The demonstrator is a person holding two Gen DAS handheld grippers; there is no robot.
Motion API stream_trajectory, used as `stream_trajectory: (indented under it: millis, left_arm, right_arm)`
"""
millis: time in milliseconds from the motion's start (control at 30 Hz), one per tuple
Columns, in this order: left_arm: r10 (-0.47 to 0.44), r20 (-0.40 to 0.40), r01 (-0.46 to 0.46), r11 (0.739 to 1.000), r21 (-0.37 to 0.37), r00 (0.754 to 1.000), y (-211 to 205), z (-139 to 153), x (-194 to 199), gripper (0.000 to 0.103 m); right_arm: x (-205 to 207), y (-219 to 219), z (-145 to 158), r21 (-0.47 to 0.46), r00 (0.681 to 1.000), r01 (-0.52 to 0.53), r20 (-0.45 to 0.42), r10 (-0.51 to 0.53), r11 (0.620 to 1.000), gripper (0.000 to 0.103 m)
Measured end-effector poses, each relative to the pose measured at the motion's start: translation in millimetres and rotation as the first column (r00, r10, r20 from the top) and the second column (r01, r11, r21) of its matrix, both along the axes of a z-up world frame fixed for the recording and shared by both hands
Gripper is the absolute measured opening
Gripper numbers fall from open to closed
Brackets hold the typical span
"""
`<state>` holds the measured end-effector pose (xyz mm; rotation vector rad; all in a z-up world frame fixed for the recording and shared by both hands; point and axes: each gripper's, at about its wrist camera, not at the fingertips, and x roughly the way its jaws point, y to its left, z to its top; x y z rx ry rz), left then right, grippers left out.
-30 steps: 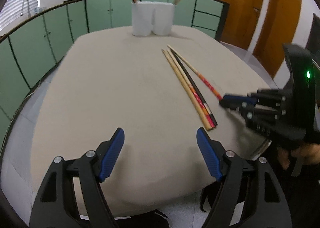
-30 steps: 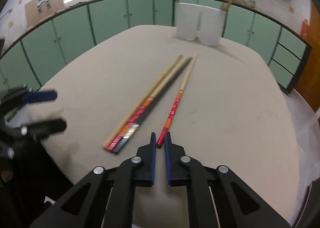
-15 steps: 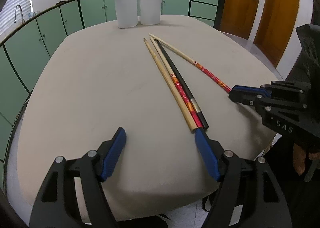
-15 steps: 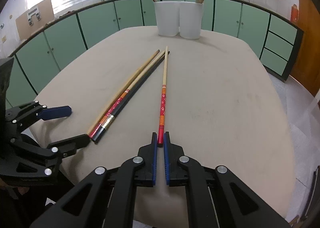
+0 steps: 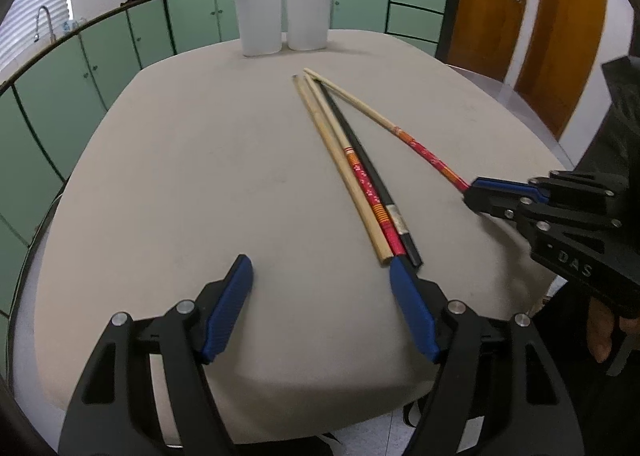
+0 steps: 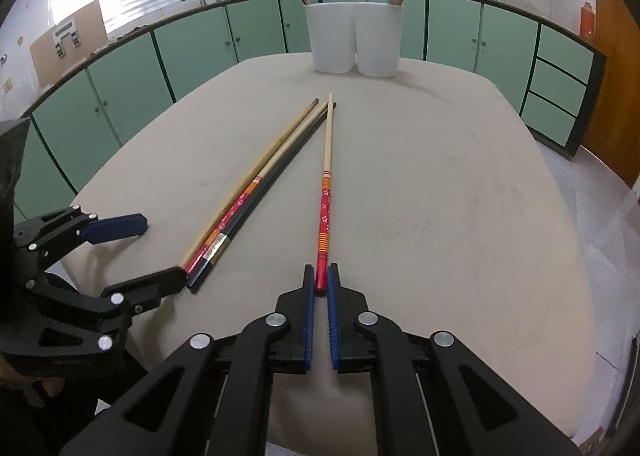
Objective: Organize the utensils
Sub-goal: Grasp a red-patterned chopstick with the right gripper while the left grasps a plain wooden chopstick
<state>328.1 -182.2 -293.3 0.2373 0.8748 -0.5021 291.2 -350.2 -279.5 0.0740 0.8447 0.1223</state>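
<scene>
Moved: since a second ago our left gripper has come in toward the near ends of the three bundled chopsticks; the right one barely shifted.
Left gripper: we hold its fingers wide apart over the table, nothing between them; the right-hand pad sits at the butt ends of the bundle, though we cannot tell whether it touches.
Right gripper: we have its fingers closed on the red end of the single chopstick, which lies flat on the table, tip pointing at the cups.
Bundle: plain wood, red-patterned and black sticks lying side by side, their far tips meeting the single chopstick's.
Cups: two white cups at the far edge, touching, each already holding a chopstick.
</scene>
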Motion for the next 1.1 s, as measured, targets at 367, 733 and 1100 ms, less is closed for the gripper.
stream_trajectory:
  millis: [367,733,1100]
  left_arm:
    - [0.032,0.009,-0.031,0.999,-0.024,0.999,2,3,7,0.067]
    - [0.113,0.053,-0.105,0.985,-0.138,0.992,10,-4,24,0.006]
    - [0.194,0.059,-0.185,0.973,-0.136,0.979,31,-1,7,0.018]
  right_arm:
    - [0,-2,0,0.002,0.999,0.031,0.011,-0.031,1.000,0.006]
    - [-1,7,-2,-0.047,0.994,0.099,0.044,-0.097,0.994,0.006]
    - [-12,26,-2,-0.096,0.994,0.078,0.084,-0.070,0.992,0.010]
